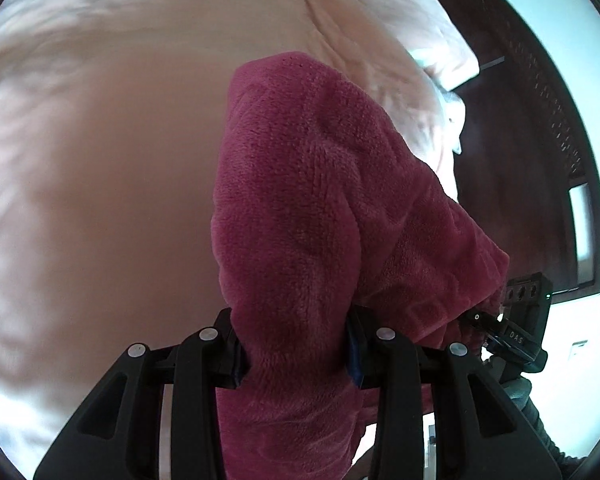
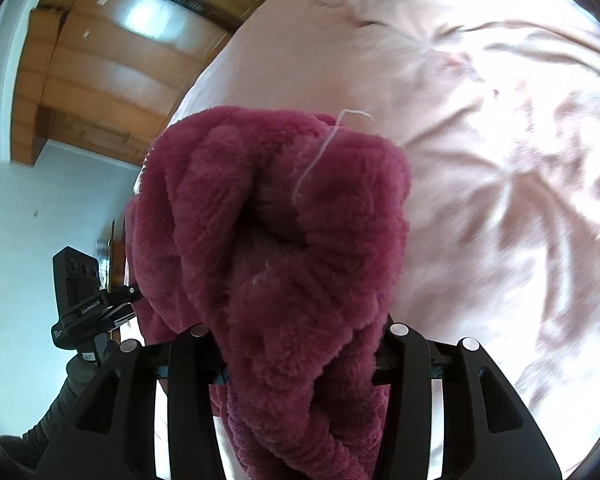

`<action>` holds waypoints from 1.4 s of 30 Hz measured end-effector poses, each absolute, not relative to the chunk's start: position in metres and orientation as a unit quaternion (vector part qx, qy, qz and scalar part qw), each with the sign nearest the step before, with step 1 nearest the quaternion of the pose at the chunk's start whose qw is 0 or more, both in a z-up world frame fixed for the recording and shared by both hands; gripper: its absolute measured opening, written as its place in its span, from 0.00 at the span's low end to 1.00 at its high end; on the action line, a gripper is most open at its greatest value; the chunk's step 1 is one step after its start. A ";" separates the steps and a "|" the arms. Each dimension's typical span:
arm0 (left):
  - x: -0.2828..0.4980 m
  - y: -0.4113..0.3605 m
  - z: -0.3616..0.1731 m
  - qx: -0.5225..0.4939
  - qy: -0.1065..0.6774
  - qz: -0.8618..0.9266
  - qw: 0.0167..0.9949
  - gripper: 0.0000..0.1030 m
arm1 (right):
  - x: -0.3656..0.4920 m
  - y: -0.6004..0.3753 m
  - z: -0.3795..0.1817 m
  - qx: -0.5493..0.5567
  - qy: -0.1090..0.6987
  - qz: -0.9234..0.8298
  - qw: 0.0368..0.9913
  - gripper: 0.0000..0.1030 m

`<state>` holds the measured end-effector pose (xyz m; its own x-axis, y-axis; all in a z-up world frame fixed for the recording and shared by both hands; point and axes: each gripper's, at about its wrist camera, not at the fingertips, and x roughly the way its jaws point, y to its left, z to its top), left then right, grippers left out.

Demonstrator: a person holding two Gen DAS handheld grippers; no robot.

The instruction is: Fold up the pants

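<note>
Bedroom, mid-fold | my left gripper and right gripper each clamp thick folds of the pants, hanging above the bed | best: keep both grips level, lay cloth toward twelve o'clock, smooth

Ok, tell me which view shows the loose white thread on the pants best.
The right wrist view: the thread lies clear against the bunched pants clamped in the right gripper. The left wrist view shows the pants but no thread.
</note>
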<state>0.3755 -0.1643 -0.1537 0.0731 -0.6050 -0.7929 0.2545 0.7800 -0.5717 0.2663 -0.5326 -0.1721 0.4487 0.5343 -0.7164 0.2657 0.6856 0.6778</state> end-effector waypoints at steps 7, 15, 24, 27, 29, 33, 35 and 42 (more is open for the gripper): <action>0.411 -0.214 -0.180 -0.088 0.630 -0.300 0.710 0.36 | 0.281 -0.569 -0.213 0.427 0.526 0.051 0.734 0.45; 0.439 -0.247 -0.204 -0.062 0.648 -0.272 0.709 0.44 | 0.271 -0.586 -0.245 0.440 0.536 0.042 0.719 0.50; 0.440 -0.259 -0.193 -0.003 0.651 -0.228 0.724 0.63 | 0.247 -0.586 -0.219 0.400 0.538 0.012 0.742 0.58; 0.429 -0.266 -0.173 0.042 0.635 -0.213 0.741 0.63 | 0.245 -0.587 -0.197 0.365 0.540 -0.013 0.758 0.58; 0.418 -0.263 -0.157 0.071 0.611 -0.203 0.762 0.63 | 0.239 -0.582 -0.180 0.314 0.542 -0.034 0.779 0.58; 0.391 -0.255 -0.133 0.092 0.575 -0.201 0.788 0.63 | 0.240 -0.569 -0.147 0.212 0.523 -0.085 0.821 0.58; 0.379 -0.256 -0.127 0.100 0.563 -0.205 0.794 0.63 | 0.236 -0.555 -0.125 0.172 0.497 -0.099 0.845 0.58; 0.336 -0.262 -0.133 0.139 0.552 -0.219 0.793 0.63 | 0.251 -0.517 -0.094 0.081 0.454 -0.092 0.883 0.58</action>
